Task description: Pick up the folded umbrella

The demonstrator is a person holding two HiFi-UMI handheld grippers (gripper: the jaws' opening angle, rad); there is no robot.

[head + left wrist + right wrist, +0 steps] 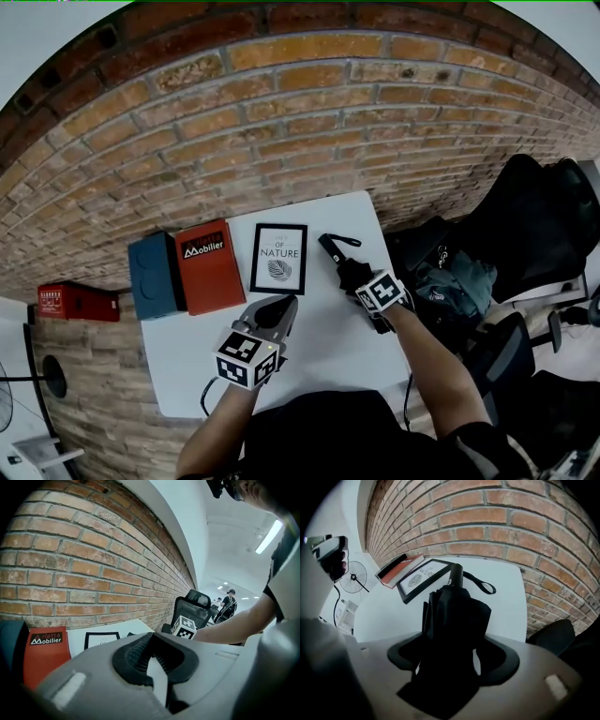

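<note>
Brick wall fills the background on my feed, with a white table pushed against it. At the table's left end I see a blue box, and touching its right side a red book with "Mobilier" on the cover. Just beside that lies a black-bordered "Nature" book.

My left gripper hovers over the table in front of that book. In its own view the jaws stand slightly apart, with only bare tabletop showing between them.

Further right, near the table's right edge, the folded umbrella lies flat. It is black, its handle points toward the wall, and its wrist strap loops out on the tabletop. My right gripper points steeply down over it. Its jaws are spread wide and straddle the bunched fabric. A sliver of white table shows between the fabric and the pad on the right of that view, so I read no squeeze.

Past the table's right edge stand black office chairs.
</note>
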